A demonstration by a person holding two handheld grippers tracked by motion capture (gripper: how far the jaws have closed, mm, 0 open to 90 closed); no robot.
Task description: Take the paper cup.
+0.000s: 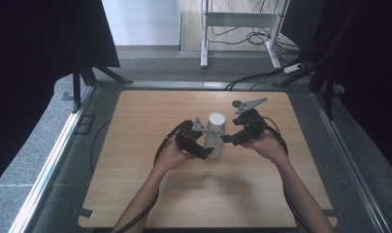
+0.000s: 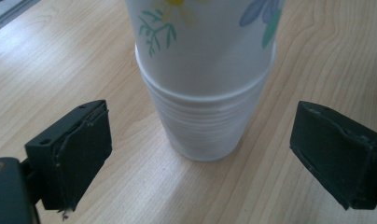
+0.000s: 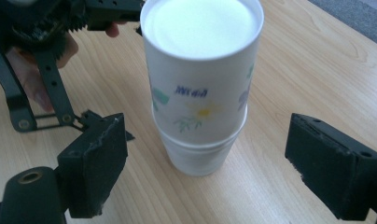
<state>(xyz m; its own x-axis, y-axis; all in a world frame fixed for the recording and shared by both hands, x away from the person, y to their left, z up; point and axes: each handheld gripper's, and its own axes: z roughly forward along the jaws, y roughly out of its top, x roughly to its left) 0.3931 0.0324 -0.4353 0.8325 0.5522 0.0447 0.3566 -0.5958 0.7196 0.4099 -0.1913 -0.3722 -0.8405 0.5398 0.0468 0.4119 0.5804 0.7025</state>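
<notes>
Cup stack (image 1: 215, 136) upright mid-table (image 1: 150, 194); left tool (image 1: 207, 152), right tool (image 1: 226, 139) flank it, both released.

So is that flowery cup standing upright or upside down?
Upside down: the flowery cup shows its closed base on top, its rim over a plain cup.

table (image 1: 150, 204): light wood | floor (image 1: 150, 68): grey carpet | white metal frame (image 1: 242, 19), cables (image 1: 242, 36) behind

Stack of paper cups (image 1: 215, 136) is seen upright near the middle of the wooden table (image 1: 150, 194). A flower-printed upper cup (image 3: 200, 79) with blue lettering is nested in a plain white lower cup (image 2: 203, 126), whose base is set flat on the table.
</notes>
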